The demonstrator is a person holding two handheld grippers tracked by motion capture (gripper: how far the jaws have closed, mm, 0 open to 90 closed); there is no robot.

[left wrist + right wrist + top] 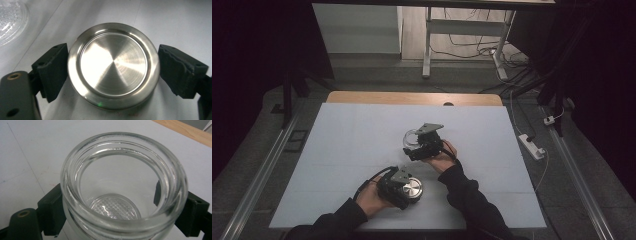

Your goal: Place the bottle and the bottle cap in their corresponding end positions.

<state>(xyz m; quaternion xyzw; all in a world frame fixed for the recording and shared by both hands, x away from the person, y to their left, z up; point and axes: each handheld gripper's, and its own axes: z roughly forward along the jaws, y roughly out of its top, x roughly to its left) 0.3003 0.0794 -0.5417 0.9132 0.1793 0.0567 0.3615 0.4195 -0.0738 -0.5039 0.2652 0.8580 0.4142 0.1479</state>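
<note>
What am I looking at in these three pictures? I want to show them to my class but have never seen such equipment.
A person sits at a white table, with a hand-held gripper in each hand; each has two black jaws. One picture comes from a camera above the table. The other two come from cameras riding on the tools. The left hand-held gripper has its jaws on either side of a round steel lid lying on the table, with a small gap at each side. The right hand-held gripper grips an open, empty glass jar around its body.

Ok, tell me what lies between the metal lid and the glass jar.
Nothing: in the high view, bare white table cover separates the metal lid from the glass jar.
</note>
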